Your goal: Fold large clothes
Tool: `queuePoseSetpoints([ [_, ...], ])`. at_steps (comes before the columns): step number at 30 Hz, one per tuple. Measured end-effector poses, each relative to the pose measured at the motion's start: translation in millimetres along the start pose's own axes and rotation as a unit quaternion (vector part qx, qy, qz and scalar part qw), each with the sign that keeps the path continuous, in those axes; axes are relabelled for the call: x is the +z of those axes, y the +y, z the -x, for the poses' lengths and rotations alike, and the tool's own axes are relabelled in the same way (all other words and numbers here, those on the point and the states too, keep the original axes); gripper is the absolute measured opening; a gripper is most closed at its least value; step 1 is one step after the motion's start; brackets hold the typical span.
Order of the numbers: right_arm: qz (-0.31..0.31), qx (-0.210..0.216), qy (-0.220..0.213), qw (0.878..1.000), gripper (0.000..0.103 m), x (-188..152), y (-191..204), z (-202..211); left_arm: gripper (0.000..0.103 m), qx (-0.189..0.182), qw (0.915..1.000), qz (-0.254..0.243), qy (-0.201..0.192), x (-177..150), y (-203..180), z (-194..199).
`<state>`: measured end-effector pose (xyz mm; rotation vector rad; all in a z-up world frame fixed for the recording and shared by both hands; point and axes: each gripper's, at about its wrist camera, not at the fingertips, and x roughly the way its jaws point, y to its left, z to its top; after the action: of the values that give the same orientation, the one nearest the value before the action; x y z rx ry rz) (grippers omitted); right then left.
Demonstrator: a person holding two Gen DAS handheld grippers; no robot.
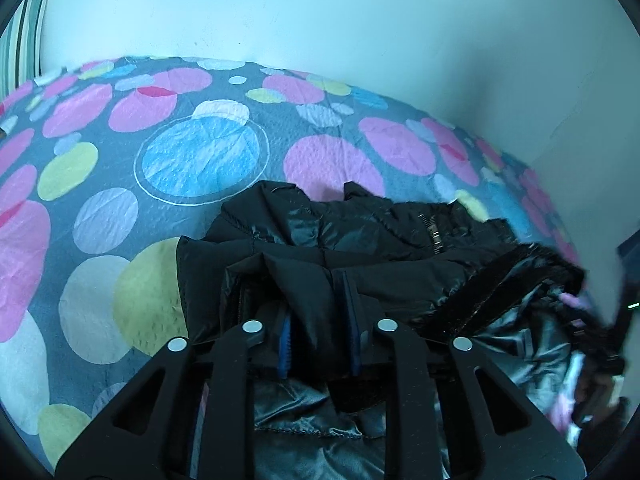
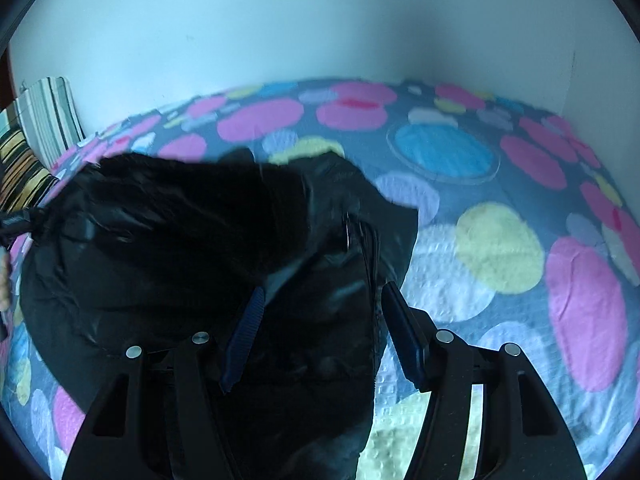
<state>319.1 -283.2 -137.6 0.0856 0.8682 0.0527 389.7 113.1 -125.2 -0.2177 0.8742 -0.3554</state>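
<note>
Between the blue pads of your left gripper (image 1: 320, 320) a ridge of black fabric is pinched: the fingers stand narrow and closed on a fold of the black puffer jacket (image 1: 360, 240), whose shiny lining spills beneath the tool. Your right gripper (image 2: 320, 320) stands wide, its pads on either side of the jacket's edge with cloth lying between them, not yet clamped; close it on the edge itself rather than on a loose layer, so both tools carry the same thickness. Just beyond the fingertips the jacket lies bunched on the spotted bedspread (image 1: 200, 152), its zipper (image 1: 434, 232) showing near the top and a dark trimmed part, blurred, trailing toward the right. Lift both corners level and keep the fabric taut between the tools, since the slick shell seems likely to slide. Beyond the jacket the bedspread offers open room for laying the fold flat. Farthest off stand the pale wall (image 1: 320, 12) and a striped pillow (image 2: 44, 116).
</note>
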Motion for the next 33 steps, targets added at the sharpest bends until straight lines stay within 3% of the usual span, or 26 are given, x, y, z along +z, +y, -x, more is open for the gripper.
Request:
queuePoseSetpoints([
  [5, -0.044, 0.025, 0.016, 0.999, 0.061, -6, -15, -15, 0.030, -0.057, 0.9982, 0.016, -0.005, 5, 11, 13],
  [9, -0.033, 0.017, 0.017, 0.999, 0.061, -6, -11, -17, 0.033, -0.087, 0.9961, 0.013, -0.007, 6, 14, 20],
  [11, -0.031, 0.015, 0.018, 0.999, 0.061, -6, -11, -18, 0.040, -0.096, 0.9952, 0.018, -0.005, 5, 18, 24],
  [12, -0.030, 0.014, 0.018, 0.999, 0.061, -6, -11, -18, 0.043, -0.096, 0.9951, 0.020, -0.008, 5, 21, 26],
  [13, -0.030, 0.013, 0.017, 0.999, 0.061, -6, -11, -19, 0.052, -0.093, 0.9953, 0.022, -0.014, 5, 24, 30],
  [14, -0.030, 0.012, 0.017, 0.999, 0.061, -6, -11, -19, 0.069, -0.066, 0.9969, 0.022, -0.037, 5, 28, 38],
  [15, -0.031, 0.012, 0.017, 0.999, 0.061, -7, -11, -19, 0.072, -0.050, 0.9970, 0.023, -0.055, 6, 32, 45],
  [18, -0.035, 0.011, 0.016, 0.999, 0.061, -7, -11, -18, 0.072, -0.047, 0.9966, 0.035, -0.058, 9, 44, 54],
  [24, -0.033, 0.028, -0.007, 0.999, 0.061, 5, -9, 4, 0.075, -0.011, 0.9986, -0.022, -0.046, 13, 36, 47],
  [28, -0.028, 0.047, -0.031, 0.998, 0.061, 30, -9, 17, 0.079, -0.027, 0.9990, -0.033, -0.015, 23, 32, 23],
  [33, -0.030, 0.063, -0.021, 0.997, 0.061, 64, -9, -6, 0.079, -0.026, 0.9983, -0.041, 0.031, 33, 26, -14],
])
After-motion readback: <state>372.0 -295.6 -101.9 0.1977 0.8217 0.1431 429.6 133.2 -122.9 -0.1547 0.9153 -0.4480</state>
